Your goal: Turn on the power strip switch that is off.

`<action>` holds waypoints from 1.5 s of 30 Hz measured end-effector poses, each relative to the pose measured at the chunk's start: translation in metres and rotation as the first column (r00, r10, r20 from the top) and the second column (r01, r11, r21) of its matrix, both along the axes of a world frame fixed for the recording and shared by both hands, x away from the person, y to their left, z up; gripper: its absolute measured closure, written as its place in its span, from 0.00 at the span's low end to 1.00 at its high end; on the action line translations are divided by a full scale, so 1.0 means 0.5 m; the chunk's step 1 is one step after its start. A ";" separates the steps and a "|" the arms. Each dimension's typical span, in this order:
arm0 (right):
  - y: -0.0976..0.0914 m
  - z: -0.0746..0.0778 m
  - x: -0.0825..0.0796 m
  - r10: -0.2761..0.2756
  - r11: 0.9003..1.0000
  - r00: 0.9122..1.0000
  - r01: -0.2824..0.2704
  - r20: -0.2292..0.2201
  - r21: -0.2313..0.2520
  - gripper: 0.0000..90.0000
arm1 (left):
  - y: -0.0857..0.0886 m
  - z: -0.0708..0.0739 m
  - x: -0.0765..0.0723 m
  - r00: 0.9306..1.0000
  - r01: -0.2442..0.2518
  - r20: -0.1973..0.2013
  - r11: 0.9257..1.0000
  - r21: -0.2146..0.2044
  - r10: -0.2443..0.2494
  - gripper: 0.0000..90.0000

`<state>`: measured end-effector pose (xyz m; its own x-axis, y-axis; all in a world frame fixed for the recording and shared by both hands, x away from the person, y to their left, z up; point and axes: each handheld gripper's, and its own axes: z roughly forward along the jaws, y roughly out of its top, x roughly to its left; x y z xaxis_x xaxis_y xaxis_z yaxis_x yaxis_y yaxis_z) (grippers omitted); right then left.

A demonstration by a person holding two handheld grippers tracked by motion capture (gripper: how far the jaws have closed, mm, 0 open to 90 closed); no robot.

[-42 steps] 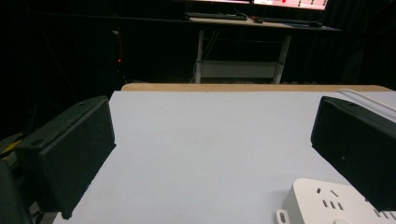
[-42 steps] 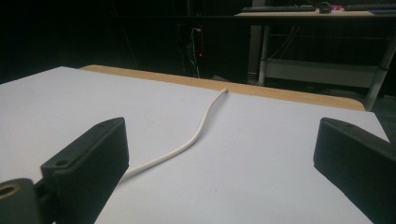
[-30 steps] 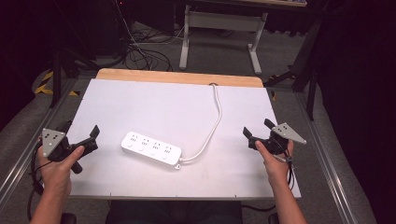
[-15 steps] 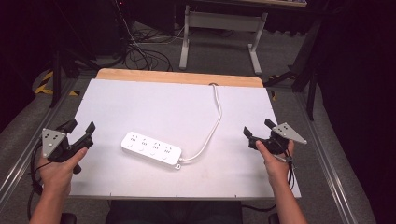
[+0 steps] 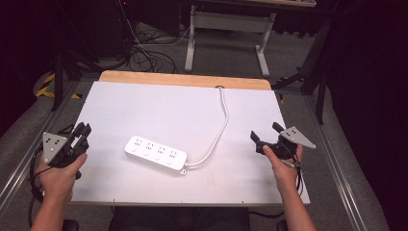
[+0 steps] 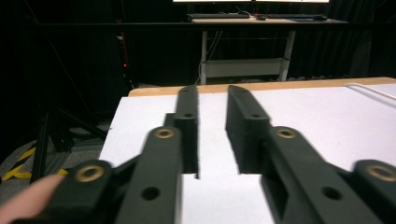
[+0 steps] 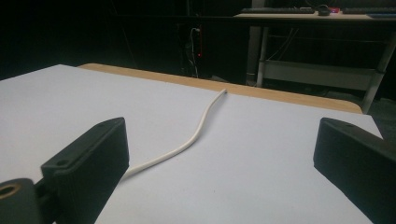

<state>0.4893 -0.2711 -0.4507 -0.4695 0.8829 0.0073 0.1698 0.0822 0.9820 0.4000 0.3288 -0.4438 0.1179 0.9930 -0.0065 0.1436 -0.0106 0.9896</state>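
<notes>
Power strip | cord far end hidden (table edge)

I hold my left hand-held gripper low at the near left, its jaws just closing to a narrow gap with nothing between them. My right hand-held gripper sits at the near right, jaws spread wide and empty, forearm reaching in from below.
</notes>
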 end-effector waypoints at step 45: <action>0.001 0.000 -0.003 -0.005 1.000 1.000 0.005 -0.005 0.003 0.04 | -0.123 0.005 0.027 0.915 0.384 -0.165 0.920 0.078 -0.368 1.00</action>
<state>0.4878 -0.2706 -0.4506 -0.4651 0.8852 0.0123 0.1751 0.0784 0.9814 0.4136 0.2671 -0.4415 0.4881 0.8713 0.0512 0.2493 -0.1954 0.9485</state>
